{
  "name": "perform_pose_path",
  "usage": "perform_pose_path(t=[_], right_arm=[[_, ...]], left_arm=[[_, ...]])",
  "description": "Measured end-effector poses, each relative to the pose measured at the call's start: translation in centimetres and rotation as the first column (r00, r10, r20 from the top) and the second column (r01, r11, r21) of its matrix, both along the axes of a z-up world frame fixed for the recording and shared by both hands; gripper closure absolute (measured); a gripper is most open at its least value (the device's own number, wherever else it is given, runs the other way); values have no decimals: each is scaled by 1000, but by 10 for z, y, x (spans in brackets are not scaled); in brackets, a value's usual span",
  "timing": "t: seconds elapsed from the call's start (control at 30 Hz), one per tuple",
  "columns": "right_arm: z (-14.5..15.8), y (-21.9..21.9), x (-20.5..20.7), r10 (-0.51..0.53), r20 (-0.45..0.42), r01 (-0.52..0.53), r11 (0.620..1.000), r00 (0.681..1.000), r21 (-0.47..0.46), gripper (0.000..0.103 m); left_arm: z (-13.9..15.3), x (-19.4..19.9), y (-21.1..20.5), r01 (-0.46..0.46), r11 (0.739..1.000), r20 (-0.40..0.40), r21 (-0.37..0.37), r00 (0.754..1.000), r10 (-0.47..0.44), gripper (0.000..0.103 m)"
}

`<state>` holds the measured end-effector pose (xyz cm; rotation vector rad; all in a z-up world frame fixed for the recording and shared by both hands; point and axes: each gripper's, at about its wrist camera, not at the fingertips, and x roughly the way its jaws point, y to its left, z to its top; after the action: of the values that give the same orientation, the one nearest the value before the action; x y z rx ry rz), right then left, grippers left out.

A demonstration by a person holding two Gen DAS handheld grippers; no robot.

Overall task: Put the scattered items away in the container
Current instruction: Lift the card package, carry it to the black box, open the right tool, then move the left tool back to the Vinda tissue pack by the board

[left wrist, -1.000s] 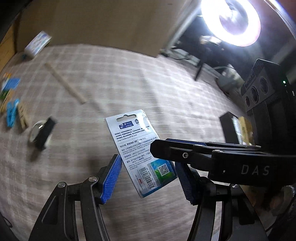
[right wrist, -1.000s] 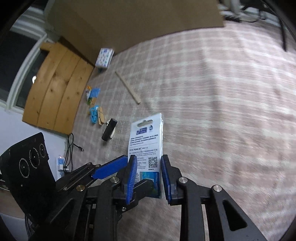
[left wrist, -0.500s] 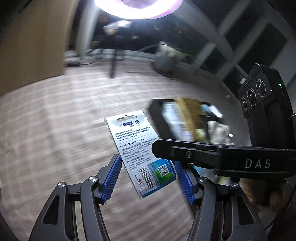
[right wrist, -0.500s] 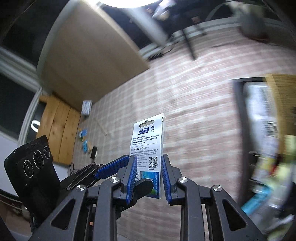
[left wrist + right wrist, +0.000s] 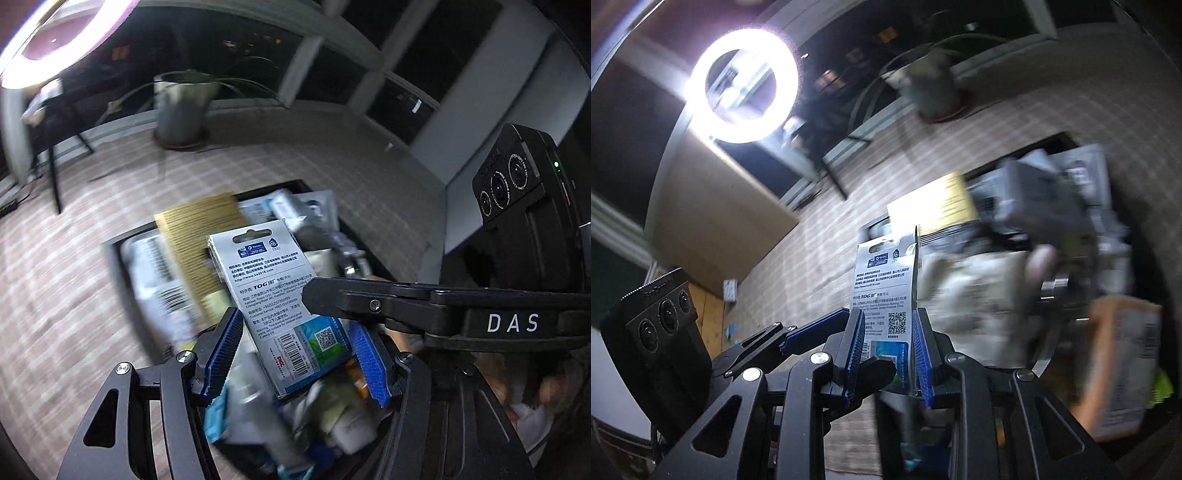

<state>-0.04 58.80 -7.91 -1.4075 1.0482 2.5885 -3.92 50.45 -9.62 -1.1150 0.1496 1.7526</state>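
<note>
A white and blue blister pack (image 5: 273,291) hangs over a black container (image 5: 122,240) crammed with boxes and packets. My right gripper (image 5: 886,317) is shut on the pack's (image 5: 882,291) lower part. Its black fingers (image 5: 369,302) reach in from the right in the left wrist view. My left gripper (image 5: 295,321) stands open around the same pack, with a narrow gap at its left blue pad (image 5: 225,350). In the right wrist view the container (image 5: 1060,138) lies just beyond and to the right of the pack, badly blurred.
A potted plant (image 5: 181,107) stands on the checked carpet (image 5: 55,277) beyond the container, near the windows. A ring light (image 5: 742,86) on a stand glares at the left. A cardboard sheet (image 5: 716,221) leans at the far left, with a small white box (image 5: 729,291) below it.
Both grippers have swung together with the pack, away from the scattered items on the carpet and over the full container. The grip on the pack is unchanged.
</note>
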Motion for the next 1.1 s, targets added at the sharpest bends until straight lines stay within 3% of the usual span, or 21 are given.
perform_pose_path(t=[0.17, 0.4, 0.53, 0.57, 0.9, 1.1], right_arm=[[-5, 36, 14, -58, 11, 58, 998, 998, 5, 79], [-6, 59, 22, -73, 28, 73, 997, 997, 22, 76], [-3, 60, 23, -98, 45, 93, 991, 994, 99, 51], [-2, 60, 23, -100, 43, 95, 989, 994, 109, 50], [8, 16, -6, 0, 28, -5, 985, 1000, 171, 48], [10, -44, -45, 104, 25, -107, 978, 994, 177, 48]], left_arm=[[-2, 11, 39, 40, 999, -2, -19, 999, -40, 40], [-5, 11, 58, 59, 998, 15, -32, 998, -58, 38], [-3, 5, 49, 27, 999, -6, -34, 1000, -27, 38], [-2, 2, 47, 19, 999, -5, -33, 1000, -19, 38], [-1, -37, -44, -148, 986, -36, -76, 989, 145, 38], [-4, -70, -134, -292, 951, -54, -102, 956, 288, 37]])
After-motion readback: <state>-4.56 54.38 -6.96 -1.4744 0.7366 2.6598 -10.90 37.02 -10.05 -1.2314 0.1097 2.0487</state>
